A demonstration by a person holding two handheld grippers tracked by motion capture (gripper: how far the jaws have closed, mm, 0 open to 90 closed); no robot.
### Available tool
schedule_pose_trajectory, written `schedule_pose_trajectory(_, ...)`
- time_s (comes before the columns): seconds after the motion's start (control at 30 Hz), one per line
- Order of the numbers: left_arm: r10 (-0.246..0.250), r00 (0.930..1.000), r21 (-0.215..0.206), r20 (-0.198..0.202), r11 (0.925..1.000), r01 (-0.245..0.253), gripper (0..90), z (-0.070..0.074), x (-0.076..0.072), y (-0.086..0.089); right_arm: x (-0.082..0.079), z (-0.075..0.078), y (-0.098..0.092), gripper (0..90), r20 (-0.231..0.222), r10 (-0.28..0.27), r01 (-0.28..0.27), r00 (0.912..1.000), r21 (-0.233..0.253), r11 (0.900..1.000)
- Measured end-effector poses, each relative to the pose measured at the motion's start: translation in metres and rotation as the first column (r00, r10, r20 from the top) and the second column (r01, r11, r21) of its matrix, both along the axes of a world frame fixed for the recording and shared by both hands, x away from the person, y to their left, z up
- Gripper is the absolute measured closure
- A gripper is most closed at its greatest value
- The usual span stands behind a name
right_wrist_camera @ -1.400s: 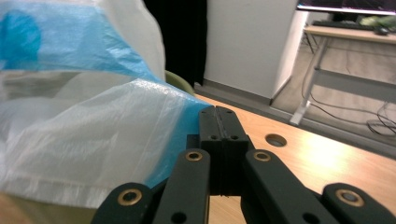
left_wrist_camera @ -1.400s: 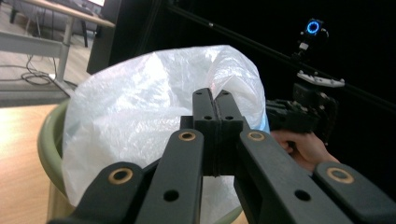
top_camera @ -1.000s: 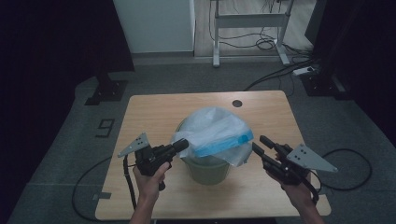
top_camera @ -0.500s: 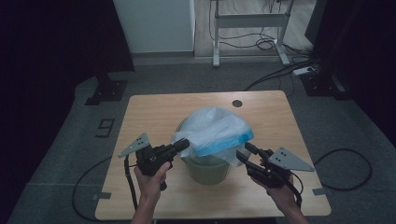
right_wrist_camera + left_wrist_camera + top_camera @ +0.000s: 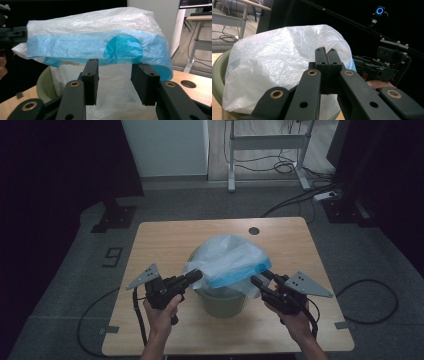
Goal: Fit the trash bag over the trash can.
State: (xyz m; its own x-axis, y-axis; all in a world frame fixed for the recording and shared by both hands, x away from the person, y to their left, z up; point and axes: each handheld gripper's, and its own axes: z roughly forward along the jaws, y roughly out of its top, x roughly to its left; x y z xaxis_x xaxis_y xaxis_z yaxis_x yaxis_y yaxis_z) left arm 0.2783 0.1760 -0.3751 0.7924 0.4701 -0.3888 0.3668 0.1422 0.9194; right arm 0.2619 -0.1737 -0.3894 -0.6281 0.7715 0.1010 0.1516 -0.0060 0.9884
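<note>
A pale green bucket [image 5: 222, 302] stands mid-table, with a white plastic bag [image 5: 225, 257] bearing a blue band draped over its top. My left gripper [image 5: 194, 275] is at the bag's left edge; in the left gripper view its jaws [image 5: 326, 57] are pressed together against the crinkled bag [image 5: 274, 62], and the bag's edge looks pinched. My right gripper [image 5: 259, 279] is at the bag's right side. In the right gripper view it [image 5: 117, 66] is open just under the blue band [image 5: 75, 46], not touching it. The bucket rim [image 5: 45, 82] shows below.
The wooden table [image 5: 165, 240] has a round cable hole [image 5: 254, 230] at the back. Beyond it stand a desk frame [image 5: 265, 140] and floor cables [image 5: 300, 200]. A black stand base [image 5: 114, 215] sits on the floor at far left.
My right gripper has moved left, from clear of the bucket up to the bag's blue edge. The left gripper and the bag have stayed where they were.
</note>
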Motion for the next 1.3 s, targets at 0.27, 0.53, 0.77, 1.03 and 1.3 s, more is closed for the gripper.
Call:
schedule_pose_trajectory(0.27,-0.01,1.0,0.01,0.001,0.9999,0.01,89.4,-0.001,-0.001,-0.001,0.003,0.003,-0.004,58.1,0.007,-0.034,0.034,0.9994,0.035,0.999)
schedule_pose_trajectory(0.53,-0.018,0.9998,0.03,-0.001,0.9994,0.018,89.4,-0.005,-0.002,-0.004,0.006,0.011,-0.005,75.1,0.011,-0.009,0.008,0.9999,0.098,0.995)
schedule_pose_trajectory(0.77,-0.039,0.9991,0.066,0.018,0.9971,0.038,76.9,-0.003,-0.006,-0.005,0.006,0.015,-0.004,89.1,0.024,-0.012,0.011,0.9996,0.064,0.998)
schedule_pose_trajectory(1.03,0.01,0.9924,0.166,0.123,0.9856,-0.031,45.7,0.018,-0.021,-0.012,0.005,0.017,-0.004,89.2,0.032,-0.02,0.02,0.9993,0.0,1.0)
schedule_pose_trajectory(1.3,-0.042,0.9902,0.302,0.133,0.9533,0.0,41.4,0.033,-0.014,-0.033,0.001,0.03,-0.001,89.3,0.069,-0.003,0.005,0.9976,-0.027,1.0)
